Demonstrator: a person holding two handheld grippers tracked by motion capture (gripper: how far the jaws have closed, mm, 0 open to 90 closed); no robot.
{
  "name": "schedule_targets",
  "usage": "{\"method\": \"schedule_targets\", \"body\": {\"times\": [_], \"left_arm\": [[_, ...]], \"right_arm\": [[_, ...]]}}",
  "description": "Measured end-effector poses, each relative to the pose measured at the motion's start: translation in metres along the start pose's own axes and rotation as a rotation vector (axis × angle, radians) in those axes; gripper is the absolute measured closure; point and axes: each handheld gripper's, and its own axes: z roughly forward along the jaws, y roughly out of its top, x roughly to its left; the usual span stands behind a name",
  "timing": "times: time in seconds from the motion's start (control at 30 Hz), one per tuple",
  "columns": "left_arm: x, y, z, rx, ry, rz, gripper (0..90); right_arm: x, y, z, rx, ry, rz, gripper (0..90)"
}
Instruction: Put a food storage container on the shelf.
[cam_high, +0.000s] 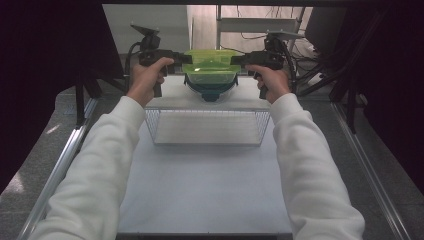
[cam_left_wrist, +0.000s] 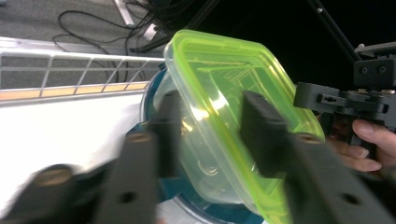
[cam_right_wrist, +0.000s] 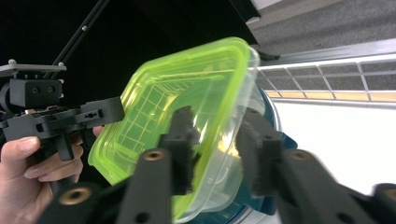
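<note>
The step in hand looks like the setting-down of a clear plastic container with a lime-green lid (cam_high: 210, 65) onto a teal bowl (cam_high: 212, 89) at the far end of the table (cam_high: 200, 185), at twelve o'clock from the wire basket (cam_high: 207, 127). The container sits tilted on the bowl's rim, lid facing away from the person, with the basket just nearer and bare inside.

The left gripper (cam_high: 186, 58) reaches in from nine o'clock and the right gripper (cam_high: 235, 60) from three o'clock, each at an end of the container. In the left gripper view the jaws straddle the container's wall, one pad (cam_left_wrist: 169, 126) outside and one across it, parted rather than pinching; the right gripper view shows the same, pads (cam_right_wrist: 183, 135) standing off either side of the rim. Both pairs look spread around the container, not clamped on it.

The left hand (cam_high: 146, 79) and the right hand (cam_high: 272, 82) grip the handles with forearms stretched forward, sleeves running up from six o'clock, wrists level and grippers pointing inward at each other.

The next move likely calls for drawing both grippers outward, clear of the rim, without nudging the container off its tilted seat on the bowl.
</note>
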Motion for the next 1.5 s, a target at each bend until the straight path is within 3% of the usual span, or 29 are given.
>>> {"method": "schedule_targets", "body": {"times": [0.07, 0.13, 0.2, 0.27, 0.33, 0.37, 0.4, 0.43, 0.47, 0.5, 0.53, 0.6, 0.63, 0.7, 0.73, 0.77, 0.8, 0.87, 0.93, 0.97, 1.0, 1.03, 1.13, 1.2, 1.27, 1.3, 1.33, 1.4, 1.5], "left_arm": [[-0.002, 0.000, 0.000, -0.016, 0.002, 0.008, 49.6], [-0.010, -0.003, -0.004, -0.066, 0.045, 0.051, 34.4], [-0.013, -0.004, -0.006, -0.079, 0.054, 0.070, 32.2], [-0.019, -0.008, -0.013, -0.096, 0.080, 0.119, 28.1], [-0.029, -0.018, -0.027, -0.118, 0.072, 0.177, 26.3], [-0.029, -0.018, -0.027, -0.118, 0.072, 0.177, 25.8], [-0.033, -0.027, -0.036, -0.120, 0.063, 0.213, 25.4], [-0.033, -0.027, -0.036, -0.120, 0.063, 0.213, 25.0], [-0.036, -0.037, -0.046, -0.122, 0.069, 0.251, 24.8], [-0.036, -0.037, -0.046, -0.122, 0.069, 0.251, 24.8], [-0.037, -0.049, -0.056, -0.119, 0.073, 0.279, 24.7], [-0.038, -0.062, -0.065, -0.118, 0.075, 0.303, 24.7], [-0.038, -0.062, -0.065, -0.118, 0.075, 0.303, 24.7], [-0.037, -0.078, -0.074, -0.112, 0.075, 0.318, 24.4], [-0.036, -0.094, -0.082, -0.103, 0.074, 0.329, 24.1], [-0.036, -0.094, -0.082, -0.103, 0.074, 0.329, 24.0], [-0.034, -0.113, -0.089, -0.091, 0.080, 0.343, 23.9], [-0.033, -0.124, -0.093, -0.085, 0.080, 0.344, 23.7], [-0.030, -0.147, -0.096, -0.080, 0.066, 0.341, 23.5], [-0.028, -0.159, -0.097, -0.065, 0.062, 0.343, 23.5], [-0.024, -0.182, -0.097, -0.059, 0.061, 0.349, 23.5], [-0.024, -0.182, -0.097, -0.059, 0.061, 0.349, 23.4], [-0.013, -0.220, -0.092, -0.022, 0.085, 0.351, 23.5], [-0.010, -0.229, -0.091, -0.013, 0.091, 0.350, 23.5], [0.000, -0.247, -0.082, 0.038, 0.103, 0.337, 23.6], [0.000, -0.247, -0.082, 0.038, 0.103, 0.337, 23.4], [0.002, -0.252, -0.081, 0.046, 0.116, 0.335, 23.6], [0.012, -0.265, -0.076, 0.057, 0.112, 0.304, 23.9], [0.017, -0.272, -0.072, 0.093, 0.136, 0.312, 23.7]], "right_arm": [[0.001, 0.000, 0.000, -0.009, 0.000, -0.008, 52.0], [0.006, -0.002, -0.001, -0.039, -0.021, -0.033, 39.9], [0.009, -0.004, -0.004, -0.055, -0.033, -0.051, 37.2], [0.014, -0.008, -0.012, -0.095, -0.055, -0.109, 31.2], [0.018, -0.019, -0.027, -0.114, -0.065, -0.179, 28.8], [0.018, -0.019, -0.027, -0.114, -0.065, -0.179, 28.8], [0.019, -0.028, -0.037, -0.113, -0.072, -0.242, 28.6], [0.019, -0.028, -0.037, -0.113, -0.072, -0.242, 28.6], [0.019, -0.038, -0.047, -0.108, -0.083, -0.302, 28.0], [0.019, -0.038, -0.047, -0.108, -0.083, -0.302, 28.0], [0.018, -0.050, -0.055, -0.099, -0.094, -0.351, 27.7], [0.017, -0.062, -0.062, -0.090, -0.115, -0.399, 27.1], [0.017, -0.062, -0.062, -0.090, -0.115, -0.399, 27.1], [0.016, -0.083, -0.073, -0.085, -0.127, -0.448, 26.9], [0.016, -0.091, -0.076, -0.082, -0.132, -0.462, 26.9], [0.016, -0.091, -0.076, -0.082, -0.132, -0.462, 26.9], [0.015, -0.107, -0.082, -0.072, -0.143, -0.494, 26.9], [0.014, -0.115, -0.086, -0.074, -0.151, -0.511, 26.9], [0.010, -0.139, -0.094, -0.065, -0.147, -0.529, 26.9], [0.010, -0.139, -0.094, -0.065, -0.147, -0.529, 26.9], [0.006, -0.156, -0.099, -0.059, -0.139, -0.532, 26.9], [0.006, -0.156, -0.099, -0.059, -0.139, -0.532, 26.9], [-0.008, -0.189, -0.106, -0.040, -0.145, -0.525, 26.9], [-0.012, -0.197, -0.108, -0.037, -0.146, -0.523, 26.9], [-0.023, -0.218, -0.110, -0.017, -0.154, -0.504, 26.9], [-0.023, -0.218, -0.110, -0.017, -0.154, -0.504, 26.9], [-0.031, -0.231, -0.109, 0.001, -0.177, -0.507, 26.9], [-0.038, -0.243, -0.108, 0.013, -0.190, -0.502, 26.9], [-0.045, -0.254, -0.107, 0.026, -0.184, -0.481, 26.9]]}}
